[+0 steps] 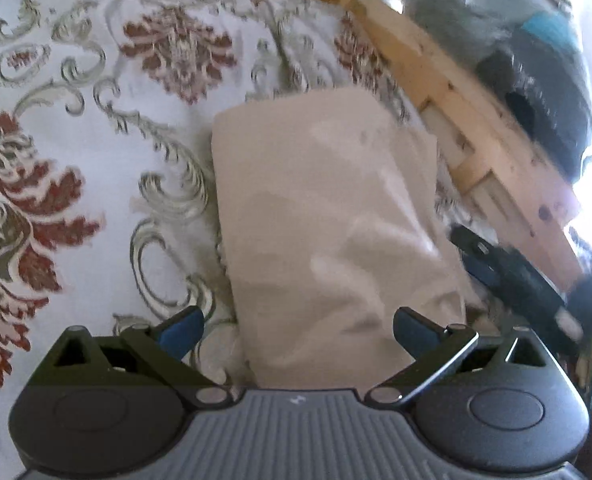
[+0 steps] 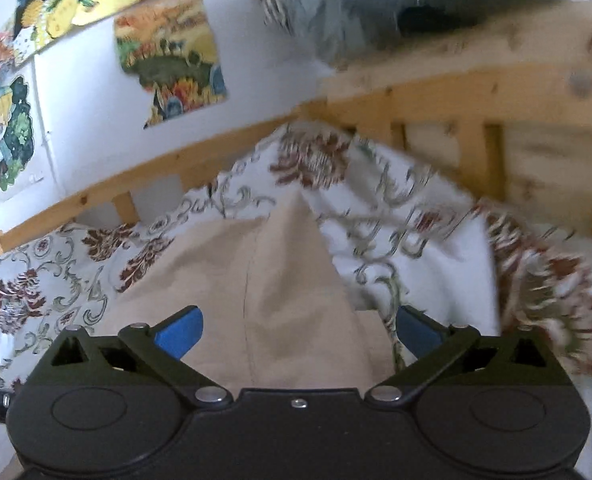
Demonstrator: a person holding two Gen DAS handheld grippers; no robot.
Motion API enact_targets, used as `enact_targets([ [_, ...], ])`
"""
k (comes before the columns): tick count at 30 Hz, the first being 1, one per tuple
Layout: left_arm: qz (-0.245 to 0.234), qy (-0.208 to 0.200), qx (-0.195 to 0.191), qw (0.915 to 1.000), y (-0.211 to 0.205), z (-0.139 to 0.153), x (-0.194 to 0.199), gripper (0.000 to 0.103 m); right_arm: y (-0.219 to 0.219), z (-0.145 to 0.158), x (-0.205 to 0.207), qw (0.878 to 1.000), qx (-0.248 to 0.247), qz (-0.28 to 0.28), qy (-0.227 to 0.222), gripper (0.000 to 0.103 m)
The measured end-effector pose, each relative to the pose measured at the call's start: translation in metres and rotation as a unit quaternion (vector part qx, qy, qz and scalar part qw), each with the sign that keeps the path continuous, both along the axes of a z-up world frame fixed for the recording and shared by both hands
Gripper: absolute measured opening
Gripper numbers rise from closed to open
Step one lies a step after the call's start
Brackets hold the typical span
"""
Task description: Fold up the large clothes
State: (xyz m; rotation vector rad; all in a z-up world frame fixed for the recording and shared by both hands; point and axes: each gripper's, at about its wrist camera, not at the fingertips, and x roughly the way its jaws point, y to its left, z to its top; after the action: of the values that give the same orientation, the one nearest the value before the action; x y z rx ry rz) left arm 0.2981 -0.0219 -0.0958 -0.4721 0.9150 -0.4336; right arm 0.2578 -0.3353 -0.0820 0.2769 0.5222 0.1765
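Beige garment point(image 1: 327, 216) folded into a tall rectangle, lying flat on the floral bedspread point(image 1: 76, 152), centre of the left wrist view. Left gripper point(image 1: 297, 330) over its near edge, blue fingers point(image 1: 182, 330) wide apart, clamping nothing. Right gripper point(image 2: 297, 330) likewise spread, hovering over beige cloth point(image 2: 280, 280). Other gripper point(image 1: 511, 272) at 3 o'clock in left view. Wooden bed rail point(image 1: 467, 120) toward 1 o'clock. Posters point(image 2: 172, 56) at 11 o'clock on the wall in right view.

The left gripper point(image 1: 297, 330) is hovering with jaws spread wide over a folded beige cloth point(image 1: 327, 216), which is lying on a floral bedspread point(image 1: 76, 140). A wooden bed frame point(image 1: 467, 120) is running beside it.
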Motion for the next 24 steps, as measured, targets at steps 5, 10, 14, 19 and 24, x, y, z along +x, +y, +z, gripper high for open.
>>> enact_targets([
  [5, 0.009, 0.016, -0.023, 0.9996, 0.009, -0.008, -0.007, 0.102, 0.006, -0.015, 0.009, 0.999, 0.013, 0.010, 0.036, 0.100],
  [10, 0.016, 0.028, -0.016, 0.9994, 0.021, -0.006, -0.007, 0.102, 0.025, -0.017, -0.003, 0.999, -0.033, 0.006, 0.002, 0.086],
  [14, 0.010, 0.017, 0.010, 0.9998, 0.017, 0.002, -0.005, 0.102, 0.018, -0.021, -0.002, 1.000, -0.013, 0.007, 0.005, 0.086],
  [19, 0.005, 0.011, 0.020, 0.9997, -0.004, 0.002, 0.001, 0.102, 0.000, -0.026, 0.005, 0.999, 0.038, -0.012, 0.021, 0.085],
  [24, 0.007, -0.009, 0.056, 0.9984, -0.019, 0.004, 0.002, 0.103, 0.013, -0.032, 0.006, 1.000, -0.003, 0.015, 0.022, 0.096],
])
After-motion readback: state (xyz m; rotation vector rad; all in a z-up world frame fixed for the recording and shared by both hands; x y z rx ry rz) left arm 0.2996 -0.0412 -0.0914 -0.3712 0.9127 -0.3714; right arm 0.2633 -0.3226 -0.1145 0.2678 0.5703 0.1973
